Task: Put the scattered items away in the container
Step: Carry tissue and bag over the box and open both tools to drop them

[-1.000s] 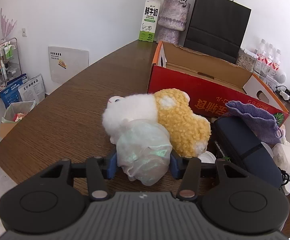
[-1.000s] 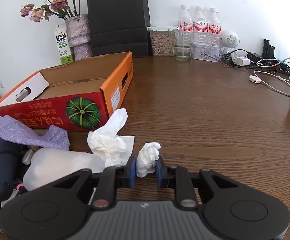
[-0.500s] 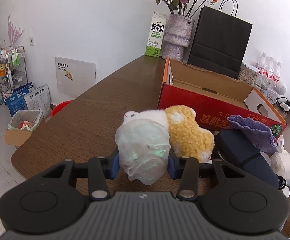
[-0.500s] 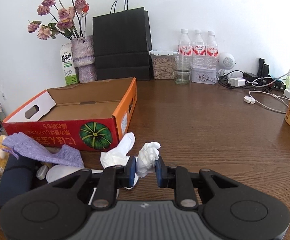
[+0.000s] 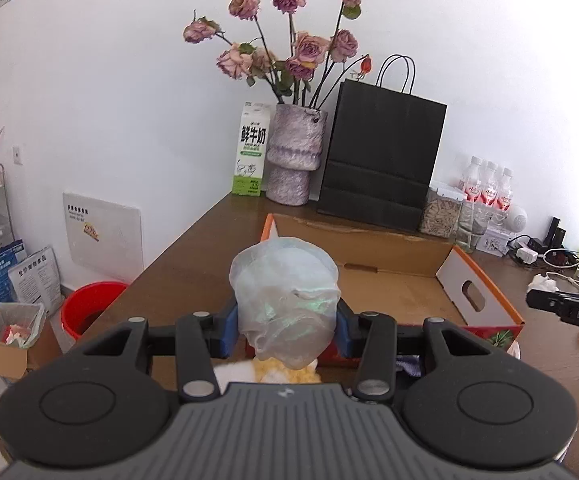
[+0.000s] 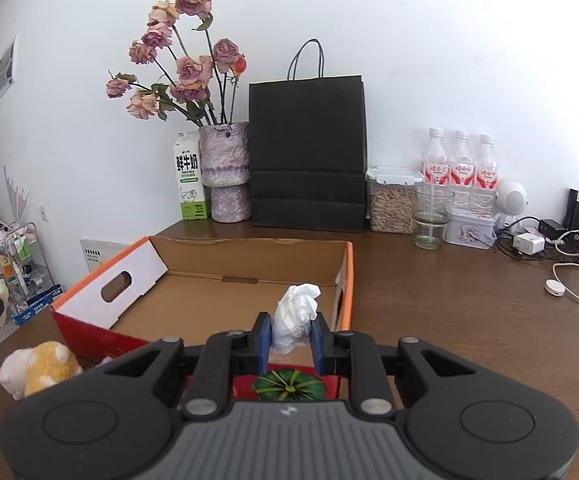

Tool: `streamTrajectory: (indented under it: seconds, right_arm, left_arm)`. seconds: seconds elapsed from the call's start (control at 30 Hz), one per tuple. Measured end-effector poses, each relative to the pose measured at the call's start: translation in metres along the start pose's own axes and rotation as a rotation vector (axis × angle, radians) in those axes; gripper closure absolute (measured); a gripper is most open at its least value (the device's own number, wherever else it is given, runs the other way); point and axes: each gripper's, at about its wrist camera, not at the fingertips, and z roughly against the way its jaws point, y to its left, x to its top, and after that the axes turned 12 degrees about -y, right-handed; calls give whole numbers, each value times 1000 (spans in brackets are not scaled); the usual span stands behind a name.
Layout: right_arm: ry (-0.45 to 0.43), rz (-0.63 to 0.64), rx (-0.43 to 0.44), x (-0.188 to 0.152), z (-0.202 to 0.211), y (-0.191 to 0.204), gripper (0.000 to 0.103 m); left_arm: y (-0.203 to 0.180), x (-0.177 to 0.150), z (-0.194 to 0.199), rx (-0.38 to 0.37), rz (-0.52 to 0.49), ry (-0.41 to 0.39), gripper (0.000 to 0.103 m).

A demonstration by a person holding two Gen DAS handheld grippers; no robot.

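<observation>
crumpled plastic bag [image 5: 287, 300]: clamped between the pads of left gripper [image 5: 285, 330], bulging above them | tissue wad [image 6: 294, 316]: pinched in right gripper [image 6: 289, 338], jaws nearly together | cardboard box [image 6: 225, 276]: open, ahead of and below both grippers | both tilted slightly down, raised off the table [image 6: 469, 304]

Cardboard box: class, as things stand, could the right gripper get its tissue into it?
Probably yes. The right gripper is shut on the tissue and points over the near wall of the open box, whose floor looks bare, with nothing between them.
</observation>
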Motion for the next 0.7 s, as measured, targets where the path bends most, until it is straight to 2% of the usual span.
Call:
streamTrajectory:
  seconds: [0.23, 0.37, 0.53, 0.7]
  right_arm:
    - [-40, -32, 19, 14, -34, 30, 84]
    - [-38, -41, 22, 15, -55, 37, 84]
    - [-32, -44, 12, 17, -84, 39, 84]
    - [-22, -46, 10, 15, -112, 39, 84]
  left_arm:
    - [-30, 18, -42, -39, -9, -59, 57]
    - [-37, 18, -73, -47, 19, -42, 57]
    - [-44, 17, -113, -59, 19, 22, 57]
    - [-49, 9, -145, -53, 24, 19, 57]
